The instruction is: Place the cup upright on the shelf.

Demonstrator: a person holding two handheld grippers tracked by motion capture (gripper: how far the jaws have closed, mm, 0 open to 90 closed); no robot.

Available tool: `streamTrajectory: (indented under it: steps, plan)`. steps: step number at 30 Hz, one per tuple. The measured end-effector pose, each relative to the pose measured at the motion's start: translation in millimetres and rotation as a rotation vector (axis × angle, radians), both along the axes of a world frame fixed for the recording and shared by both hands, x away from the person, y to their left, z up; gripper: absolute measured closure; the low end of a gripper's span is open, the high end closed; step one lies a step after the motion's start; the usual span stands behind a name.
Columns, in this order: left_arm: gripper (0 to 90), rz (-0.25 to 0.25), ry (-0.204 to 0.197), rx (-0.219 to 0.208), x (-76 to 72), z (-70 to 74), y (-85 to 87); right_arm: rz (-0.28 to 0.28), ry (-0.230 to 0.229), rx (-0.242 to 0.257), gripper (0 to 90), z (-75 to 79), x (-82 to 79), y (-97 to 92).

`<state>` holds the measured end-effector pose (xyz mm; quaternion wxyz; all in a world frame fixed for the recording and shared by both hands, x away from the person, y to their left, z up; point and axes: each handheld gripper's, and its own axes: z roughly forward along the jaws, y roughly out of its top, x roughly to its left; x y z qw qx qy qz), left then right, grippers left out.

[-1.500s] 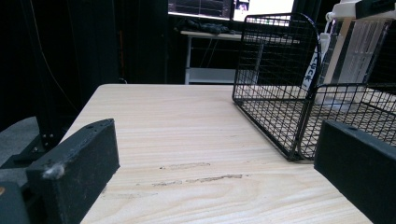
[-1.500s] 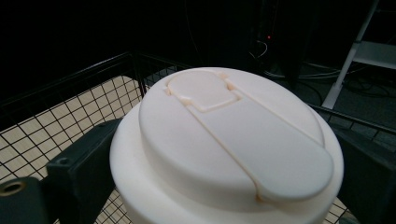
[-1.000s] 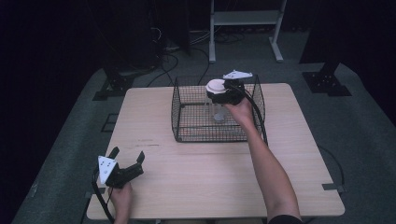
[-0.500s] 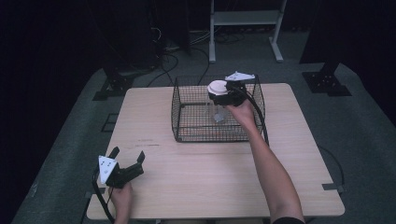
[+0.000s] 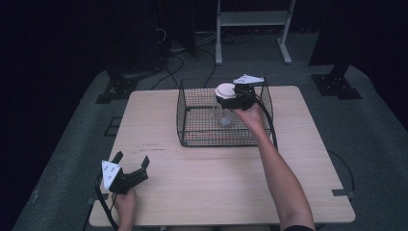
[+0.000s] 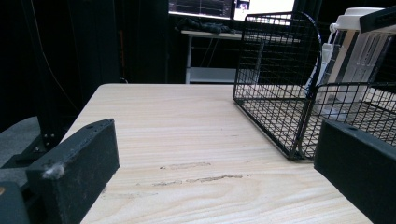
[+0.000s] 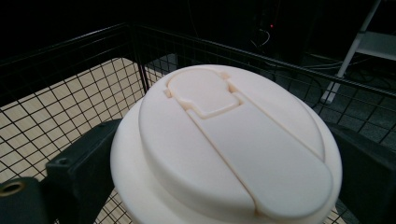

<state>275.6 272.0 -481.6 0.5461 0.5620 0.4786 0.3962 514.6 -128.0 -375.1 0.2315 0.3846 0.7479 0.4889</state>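
Two black jaws of the right gripper (image 5: 230, 94) clamp the white lid (image 7: 233, 140) of a clear jug (image 5: 224, 114), held inside the wire basket (image 5: 192, 130) at upper centre. Lower left, the left gripper (image 5: 131, 168) rests spread wide on the table (image 5: 202, 192).

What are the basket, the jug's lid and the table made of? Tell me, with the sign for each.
Basket: thin metal wire, by its look, with a black coating; open square mesh.
Lid: cream plastic, probably, smooth and matt, with moulded seams and a flip tab.
Table: light wood or wood-look laminate; grain lines run along it, and scuffs show in the left gripper view.
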Motion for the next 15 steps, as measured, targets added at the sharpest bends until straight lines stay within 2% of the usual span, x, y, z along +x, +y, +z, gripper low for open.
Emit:
streamTrajectory:
  steps: [6,15]
  plan:
    - [0.0,-0.003,-0.003,0.0,-0.5,0.0,0.3,-0.005,0.009,0.018,2.3,1.3,-0.9,-1.2]
    - [0.0,-0.002,-0.003,0.002,-0.3,0.0,-0.5,-0.011,-0.012,0.041,0.0,9.1,-5.4,-6.3]
